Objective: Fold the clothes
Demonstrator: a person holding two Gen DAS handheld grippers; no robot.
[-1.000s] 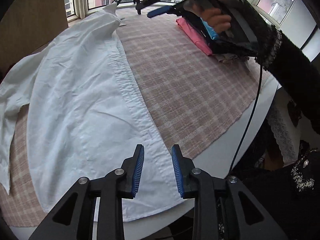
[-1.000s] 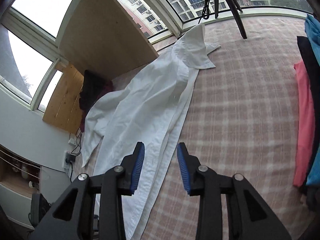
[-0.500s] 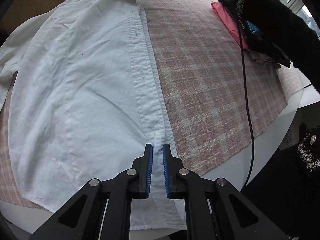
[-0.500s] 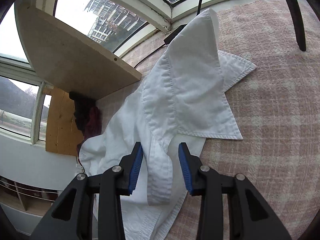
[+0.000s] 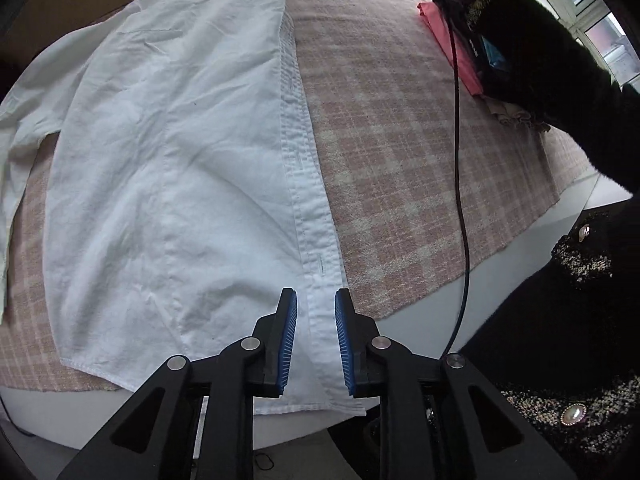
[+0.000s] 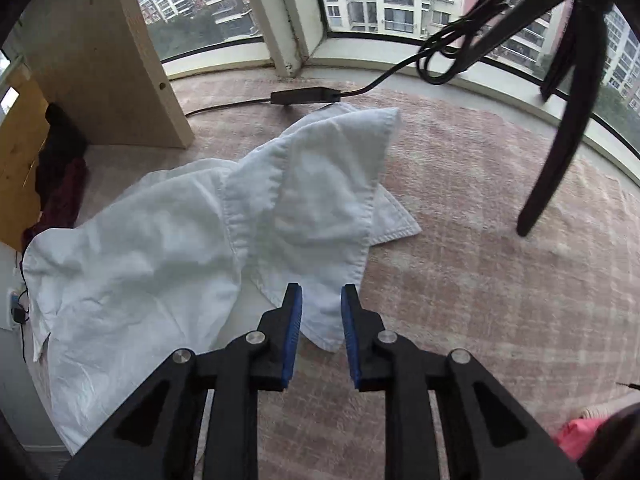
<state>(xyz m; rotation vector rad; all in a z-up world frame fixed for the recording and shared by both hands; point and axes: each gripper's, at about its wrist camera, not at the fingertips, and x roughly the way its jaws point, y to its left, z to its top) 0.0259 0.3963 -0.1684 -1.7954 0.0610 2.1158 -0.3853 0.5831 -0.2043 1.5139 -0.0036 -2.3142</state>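
A white button-up shirt [image 5: 172,168] lies spread on the pink plaid tablecloth [image 5: 400,152], its button placket running toward me. My left gripper [image 5: 316,304] is open, its blue pads on either side of the placket near the shirt's hem at the table's front edge. In the right wrist view the shirt's collar [image 6: 320,200] stands crumpled at the far end. My right gripper [image 6: 320,300] is open, its pads on either side of the collar's near point. The right hand and sleeve [image 5: 520,40] reach across the table in the left wrist view.
Folded pink and blue clothes [image 5: 456,48] are stacked at the right of the table. A black cable [image 5: 460,184] hangs from the right gripper. Tripod legs [image 6: 560,120] and a power cable [image 6: 304,96] stand near the window. A wooden board [image 6: 100,60] leans at the left.
My left gripper has opened wider and slid down the placket toward the hem. My right gripper has moved in over the collar, with its pads now around the collar point.
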